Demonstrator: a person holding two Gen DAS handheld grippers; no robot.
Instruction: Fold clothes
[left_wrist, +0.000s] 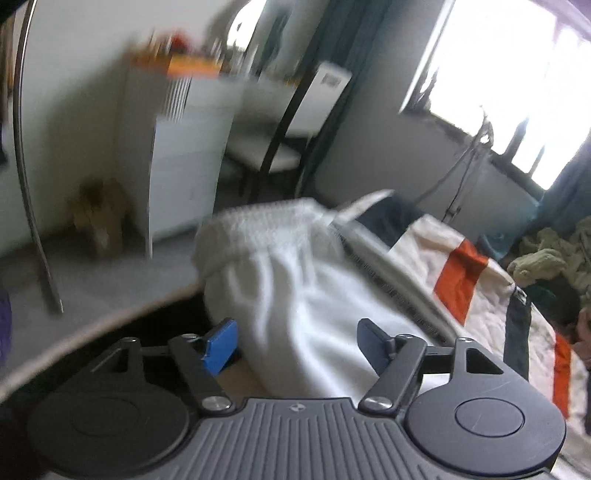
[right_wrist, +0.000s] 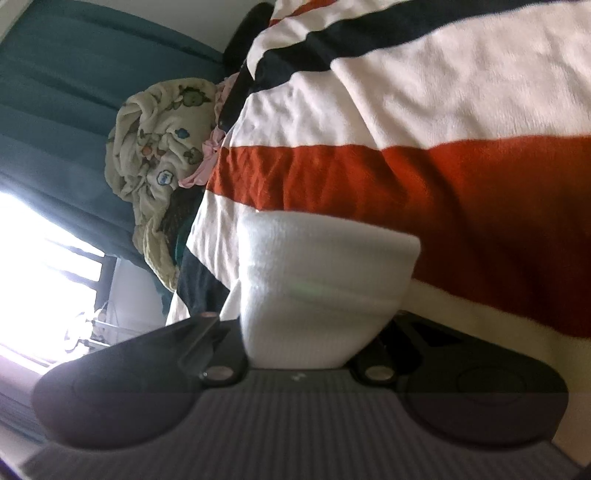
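Up close, the left gripper (left_wrist: 297, 345) stands with its blue-padded fingers (left_wrist: 221, 345) spread wide, and nothing is pinched between them. A white garment (left_wrist: 280, 295) bulges up through the gap and beyond it: soft fleecy cloth with a ribbed band at its far end, lying across the line of the fingers, nearer the right pad than the left. Whether the cloth touches either pad cannot be told through the blur. The garment rests on a striped blanket (left_wrist: 458, 280), cream with orange and navy bands, that spreads away to the right. Past it, near the right edge, lies a heap of pale crumpled clothes (left_wrist: 546, 258). Farther off stand a white cabinet (left_wrist: 184, 158), a dark-framed chair (left_wrist: 280, 147) and a bright window (left_wrist: 517, 74).

From the right wrist, the right gripper (right_wrist: 314, 332) has its fingertips buried under a thick fold of the same white garment (right_wrist: 317, 280), which fills the space between the two arms right down to the body of the tool. How far the jaws are closed cannot be told, since the cloth hides them. Beyond the fold the striped blanket (right_wrist: 424, 122) fills the view, and at its left side sits a bundled printed blanket (right_wrist: 159, 136) against a teal curtain (right_wrist: 74, 74).
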